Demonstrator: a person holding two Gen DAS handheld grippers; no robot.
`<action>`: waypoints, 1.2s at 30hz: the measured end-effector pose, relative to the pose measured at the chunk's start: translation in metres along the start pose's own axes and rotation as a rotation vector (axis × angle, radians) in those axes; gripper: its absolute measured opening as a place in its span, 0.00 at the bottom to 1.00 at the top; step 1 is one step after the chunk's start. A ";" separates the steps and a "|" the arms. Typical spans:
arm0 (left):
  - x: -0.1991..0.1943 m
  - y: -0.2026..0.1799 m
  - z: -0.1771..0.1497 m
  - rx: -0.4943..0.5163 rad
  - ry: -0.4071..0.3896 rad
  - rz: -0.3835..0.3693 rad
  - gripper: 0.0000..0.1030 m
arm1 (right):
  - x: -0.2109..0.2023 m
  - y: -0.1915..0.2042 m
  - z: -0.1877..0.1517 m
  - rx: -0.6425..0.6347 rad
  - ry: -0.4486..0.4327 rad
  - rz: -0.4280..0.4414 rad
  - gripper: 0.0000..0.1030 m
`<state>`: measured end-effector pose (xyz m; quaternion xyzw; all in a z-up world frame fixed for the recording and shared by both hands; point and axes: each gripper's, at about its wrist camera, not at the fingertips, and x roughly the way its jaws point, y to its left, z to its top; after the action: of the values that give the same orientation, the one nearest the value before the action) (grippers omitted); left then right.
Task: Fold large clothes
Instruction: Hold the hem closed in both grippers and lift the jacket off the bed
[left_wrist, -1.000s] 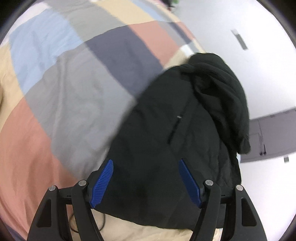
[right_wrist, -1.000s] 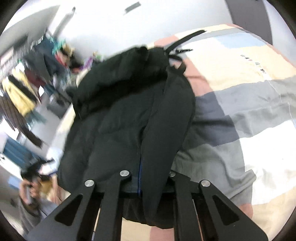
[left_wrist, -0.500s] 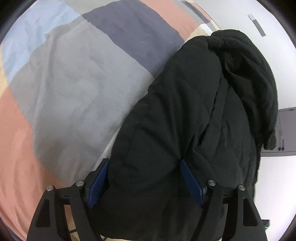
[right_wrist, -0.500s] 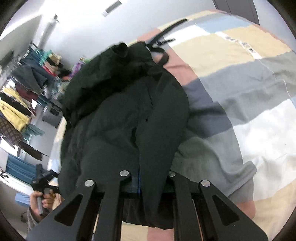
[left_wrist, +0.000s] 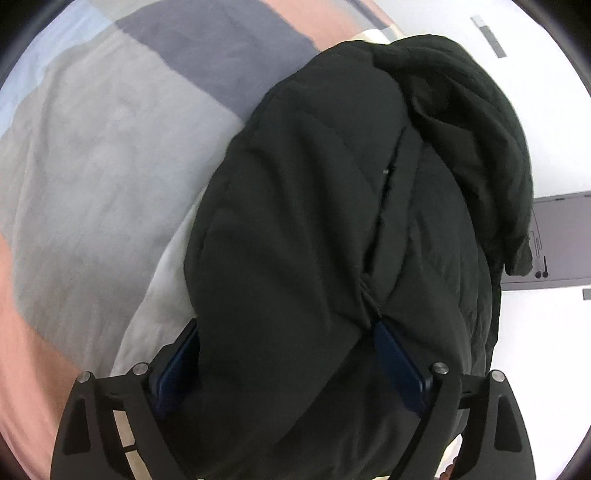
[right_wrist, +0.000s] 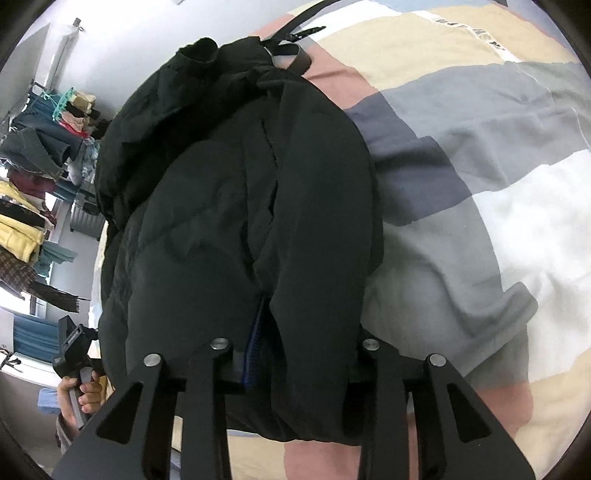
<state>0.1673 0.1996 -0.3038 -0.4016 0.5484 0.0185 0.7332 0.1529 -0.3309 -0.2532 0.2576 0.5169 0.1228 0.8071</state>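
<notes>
I have the black padded jacket (left_wrist: 314, 221) lying on the patchwork bedspread (left_wrist: 103, 147), bunched along the bed's edge, with its hood end far from me. My left gripper (left_wrist: 286, 354) is spread wide, a thick fold of the jacket sitting between its blue pads (left_wrist: 399, 362); I cannot say they are pressing yet. My right gripper (right_wrist: 295, 354) is narrowed onto a flap of the jacket hem (right_wrist: 314, 332), cloth draped over its fingers, so I judge it clamped. I take the step to be lifting this near edge to fold it toward the hood. To do it well I should close the left fully on the bulk first, then raise both ends level and together, so the slippery padding does not slide out unevenly.
</notes>
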 end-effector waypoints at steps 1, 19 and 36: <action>-0.002 -0.005 -0.002 0.026 -0.003 -0.029 0.80 | -0.003 0.000 0.000 -0.001 -0.010 0.009 0.23; -0.150 0.020 -0.058 0.099 -0.169 -0.346 0.06 | -0.116 0.045 -0.023 -0.149 -0.246 0.107 0.06; -0.311 0.025 -0.171 0.103 -0.358 -0.447 0.05 | -0.283 0.079 -0.106 -0.268 -0.358 0.233 0.06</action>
<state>-0.1036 0.2409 -0.0758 -0.4650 0.3082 -0.1007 0.8238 -0.0602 -0.3657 -0.0271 0.2240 0.3115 0.2348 0.8931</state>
